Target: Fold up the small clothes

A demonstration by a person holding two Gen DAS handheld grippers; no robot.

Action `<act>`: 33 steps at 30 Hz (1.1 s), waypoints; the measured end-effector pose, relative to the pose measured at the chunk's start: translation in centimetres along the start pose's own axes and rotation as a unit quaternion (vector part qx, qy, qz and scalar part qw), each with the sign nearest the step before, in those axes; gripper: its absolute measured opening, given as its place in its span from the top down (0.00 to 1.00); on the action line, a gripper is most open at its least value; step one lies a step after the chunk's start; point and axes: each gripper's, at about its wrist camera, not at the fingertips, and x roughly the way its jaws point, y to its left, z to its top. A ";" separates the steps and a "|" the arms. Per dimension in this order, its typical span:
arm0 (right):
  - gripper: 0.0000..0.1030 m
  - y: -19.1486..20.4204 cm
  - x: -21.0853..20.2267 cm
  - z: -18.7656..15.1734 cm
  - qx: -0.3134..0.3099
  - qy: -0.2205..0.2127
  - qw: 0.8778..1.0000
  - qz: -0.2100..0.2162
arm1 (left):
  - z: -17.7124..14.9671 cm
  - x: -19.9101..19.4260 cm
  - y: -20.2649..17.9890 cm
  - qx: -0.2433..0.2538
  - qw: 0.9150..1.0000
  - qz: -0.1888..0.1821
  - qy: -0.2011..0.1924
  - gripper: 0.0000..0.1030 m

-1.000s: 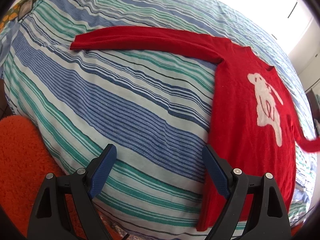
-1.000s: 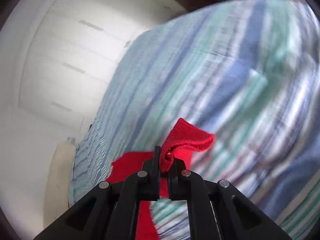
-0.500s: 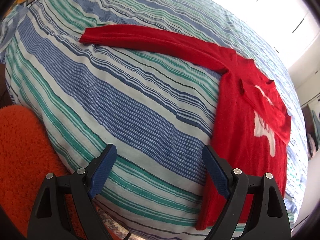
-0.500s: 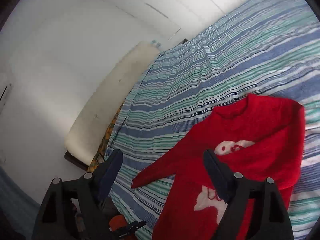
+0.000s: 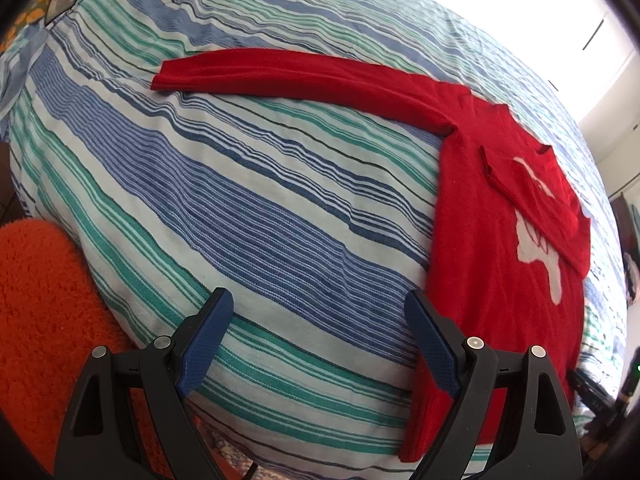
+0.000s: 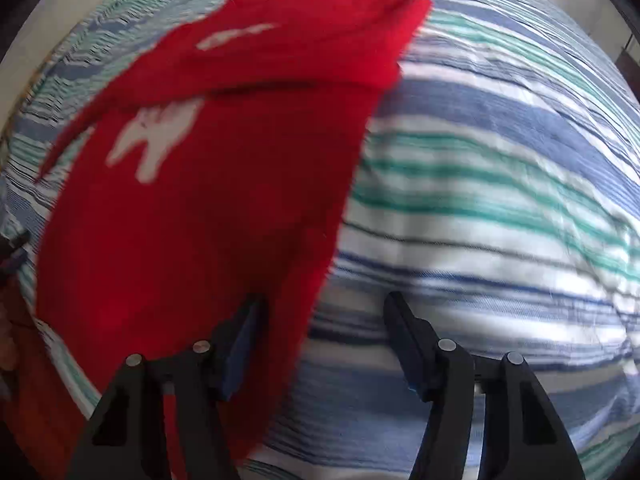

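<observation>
A small red sweater (image 5: 492, 248) with a white animal print lies flat on the striped bed. One sleeve (image 5: 288, 74) stretches out to the left. The other sleeve (image 5: 536, 208) lies folded across the chest. My left gripper (image 5: 318, 320) is open and empty above the bed's near edge, left of the sweater's hem. In the right wrist view the sweater (image 6: 208, 184) fills the left half, blurred. My right gripper (image 6: 320, 316) is open and empty over the sweater's lower right edge.
The bed (image 5: 240, 208) has a blue, green and white striped cover. An orange fluffy rug (image 5: 44, 300) lies on the floor at the lower left. Bright white cupboards (image 5: 560, 20) stand behind the bed.
My right gripper let go of the sleeve cuff it held, opened, and swung down toward the sweater's lower edge. The sleeve now lies folded over the chest. The left gripper drifted slightly.
</observation>
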 end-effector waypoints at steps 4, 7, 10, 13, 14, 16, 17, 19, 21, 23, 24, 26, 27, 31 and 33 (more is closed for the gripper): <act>0.40 -1.3 -3.4 -0.9 0.036 -0.013 0.999 -0.032 | 0.0 0.1 -0.4 0.012 1.000 0.003 0.001 0.14; 0.41 0.5 -6.4 -1.2 0.008 -0.062 0.998 0.008 | -0.1 0.1 -0.6 0.018 1.000 0.005 0.000 0.14; 0.41 3.3 -7.4 -2.4 -0.037 -0.071 0.990 0.113 | -0.1 0.1 -0.5 0.016 1.000 0.005 0.000 0.14; 0.41 4.8 -5.2 -4.8 -0.064 -0.025 0.985 0.161 | -0.1 0.2 -0.3 0.012 1.000 0.005 0.004 0.14; 0.41 4.8 -3.8 -5.9 -0.060 0.012 0.986 0.154 | -0.1 0.2 -0.3 0.012 1.000 0.006 0.005 0.14; 0.41 3.9 -2.0 -7.4 -0.040 0.051 0.988 0.142 | -0.1 0.2 -0.4 0.014 1.000 0.009 0.005 0.14; 0.41 3.5 -2.5 -7.6 -0.031 0.040 0.988 0.149 | -0.2 0.2 -0.5 0.015 1.000 0.010 0.003 0.14; 0.41 2.8 -3.9 -7.0 -0.022 0.025 0.988 0.150 | -0.2 0.1 -0.5 0.017 1.000 0.010 0.001 0.14; 0.39 2.1 -5.8 -6.7 -0.011 -0.016 0.989 0.144 | -0.1 0.1 -0.5 0.016 1.000 0.006 0.001 0.14; 0.32 1.0 -7.0 -7.1 0.012 -0.054 0.989 0.137 | 0.0 0.0 -0.4 0.011 1.000 0.001 0.000 0.14; 0.30 -0.1 -7.1 -7.2 0.035 -0.067 0.988 0.133 | 0.1 0.0 -0.3 0.008 1.000 -0.003 0.000 0.14; 0.30 -1.9 -7.1 -7.7 0.082 -0.073 0.986 0.129 | 0.7 -0.2 0.3 -0.006 1.000 -0.022 0.006 0.14; 0.30 -3.0 -7.0 -7.9 0.104 -0.070 0.984 0.126 | 1.3 -0.3 0.8 -0.019 0.999 -0.039 0.008 0.14; 0.30 -4.2 -7.3 -7.7 0.160 -0.066 0.977 0.126 | 5.9 -0.6 4.5 -0.090 0.993 -0.066 -0.028 0.14; 0.30 -4.2 -7.0 -7.6 0.164 -0.067 0.976 0.127 | 9.1 -0.4 7.5 -0.135 0.987 -0.059 -0.065 0.15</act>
